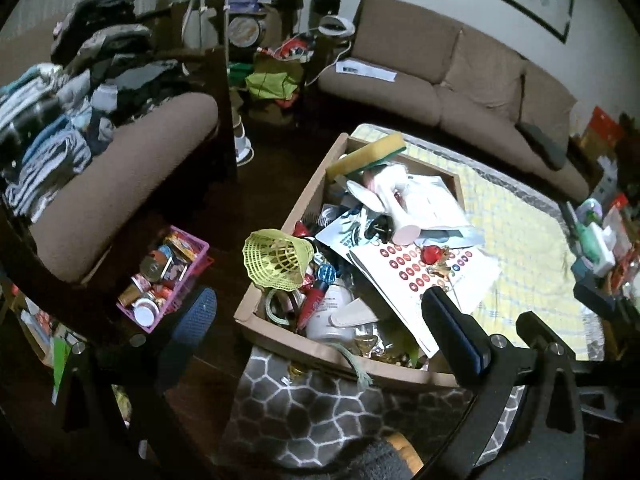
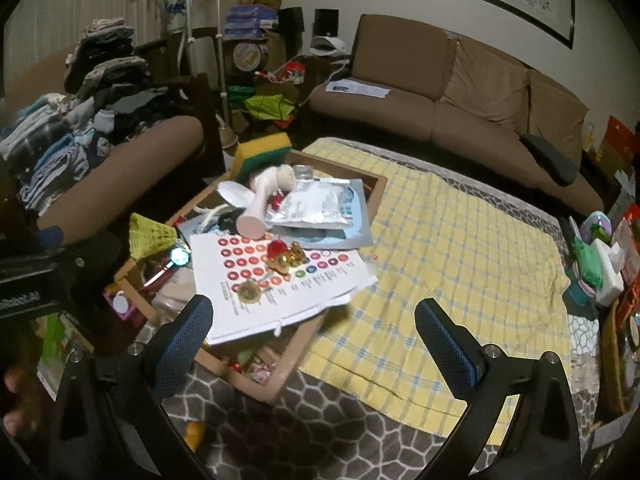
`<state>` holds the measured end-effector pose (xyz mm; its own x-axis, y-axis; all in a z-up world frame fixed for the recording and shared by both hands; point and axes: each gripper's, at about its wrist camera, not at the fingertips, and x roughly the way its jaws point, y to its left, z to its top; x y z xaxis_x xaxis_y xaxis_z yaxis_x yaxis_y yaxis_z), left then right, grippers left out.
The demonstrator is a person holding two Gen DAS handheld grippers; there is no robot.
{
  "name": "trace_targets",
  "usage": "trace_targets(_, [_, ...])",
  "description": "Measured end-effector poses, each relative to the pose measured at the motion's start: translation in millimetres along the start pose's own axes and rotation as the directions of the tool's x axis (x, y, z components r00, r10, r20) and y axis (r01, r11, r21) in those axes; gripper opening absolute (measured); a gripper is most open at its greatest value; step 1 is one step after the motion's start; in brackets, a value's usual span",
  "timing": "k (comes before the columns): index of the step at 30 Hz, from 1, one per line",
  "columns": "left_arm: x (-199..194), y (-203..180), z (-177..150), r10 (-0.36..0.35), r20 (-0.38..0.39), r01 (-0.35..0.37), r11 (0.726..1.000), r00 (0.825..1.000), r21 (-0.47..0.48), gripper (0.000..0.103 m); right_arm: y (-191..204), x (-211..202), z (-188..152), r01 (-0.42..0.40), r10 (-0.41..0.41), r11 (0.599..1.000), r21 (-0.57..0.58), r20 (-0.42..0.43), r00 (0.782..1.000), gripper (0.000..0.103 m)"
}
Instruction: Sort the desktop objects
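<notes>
A cardboard box [image 1: 280,328] full of clutter stands on the table; it also shows in the right wrist view [image 2: 288,372]. In it lie a yellow-green sponge [image 1: 368,154], a pink and white handheld device [image 1: 396,204], a yellow mesh cup [image 1: 276,260], a white jar [image 1: 332,312] and a sheet with coloured dots [image 2: 280,280] bearing a red and gold trinket [image 2: 286,256]. My left gripper [image 1: 320,320] is open and empty above the box's near edge. My right gripper [image 2: 314,324] is open and empty above the sheet's near edge.
A yellow checked cloth [image 2: 440,260] covers the table right of the box. A pink basket [image 1: 168,276] of small items sits on the floor at left. Brown sofas [image 2: 460,92] stand behind, one piled with clothes [image 1: 60,112]. Bottles and boxes [image 2: 600,264] crowd the right edge.
</notes>
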<state>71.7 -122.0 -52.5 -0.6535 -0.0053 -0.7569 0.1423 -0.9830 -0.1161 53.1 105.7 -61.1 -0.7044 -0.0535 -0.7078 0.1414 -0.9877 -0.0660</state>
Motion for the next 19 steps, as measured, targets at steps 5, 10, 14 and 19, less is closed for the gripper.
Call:
trace_targets(5, [2.3, -2.2, -1.6, 0.024, -0.003, -0.024, 1.0, 1.0, 0.02, 0.102, -6.8, -1.5, 0.1, -0.007, 0.007, 1.0, 0.029, 0.001, 1.0, 0.102])
trace_targets(10, [-2.3, -8.3, -2.4, 0.039, 0.016, -0.039, 0.998, 0.999, 0.048, 0.102, -7.6, -4.4, -0.5, -0.011, 0.011, 1.0, 0.027, 0.002, 1.0, 0.102])
trace_targets(14, [-3.8, -11.6, -1.7, 0.039, 0.019, -0.04, 0.997, 0.999, 0.061, 0.102, -8.3, -7.8, -1.0, -0.019, 0.018, 0.999, 0.031, 0.005, 1.0, 0.102])
trace_targets(19, [-4.0, -15.9, -1.8, 0.055, 0.028, -0.057, 0.995, 0.998, 0.078, 0.102, -9.4, -9.6, -0.7, -0.022, 0.022, 0.999, 0.038, 0.004, 1.0, 0.102])
